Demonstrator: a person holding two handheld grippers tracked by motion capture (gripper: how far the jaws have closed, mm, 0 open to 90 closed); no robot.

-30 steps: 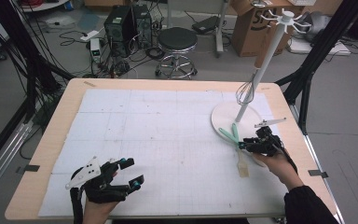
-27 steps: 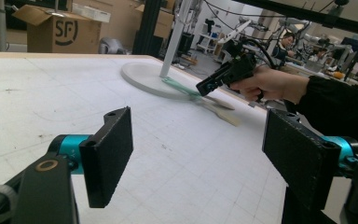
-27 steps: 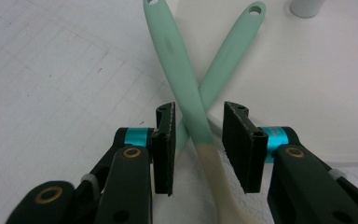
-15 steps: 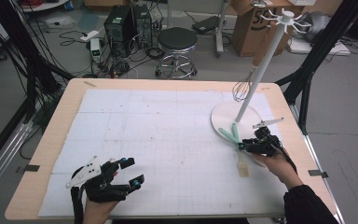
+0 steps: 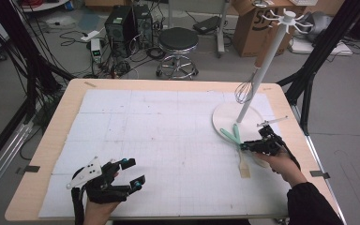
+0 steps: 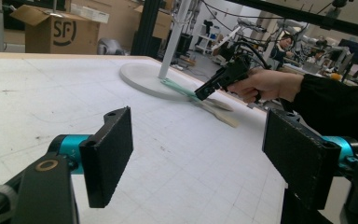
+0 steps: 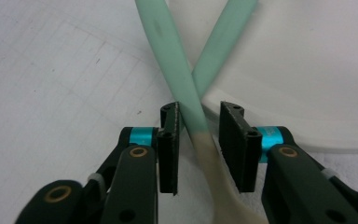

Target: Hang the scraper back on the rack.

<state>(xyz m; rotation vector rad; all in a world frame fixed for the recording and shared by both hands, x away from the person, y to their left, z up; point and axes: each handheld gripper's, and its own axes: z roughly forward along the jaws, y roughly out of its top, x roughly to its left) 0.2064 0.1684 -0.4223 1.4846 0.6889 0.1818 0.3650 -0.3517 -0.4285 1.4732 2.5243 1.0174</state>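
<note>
Here, the stand's round base [image 5: 225,119] serves as landmark: two green-tipped utensils [image 5: 236,136] lie crossed over its near edge, wooden handles trailing onto the mat [image 5: 168,140]. The right gripper [image 5: 243,146] straddles one utensil just off that edge, jaws narrowly apart, not yet pinching. Well away from the base, the left gripper [image 5: 129,172] hovers with jaws spread wide. A whisk [image 5: 244,91] hangs above the base.

A grey floor holds a black stool [image 5: 178,41], tangled cables, and a cardboard box [image 5: 258,28].
</note>
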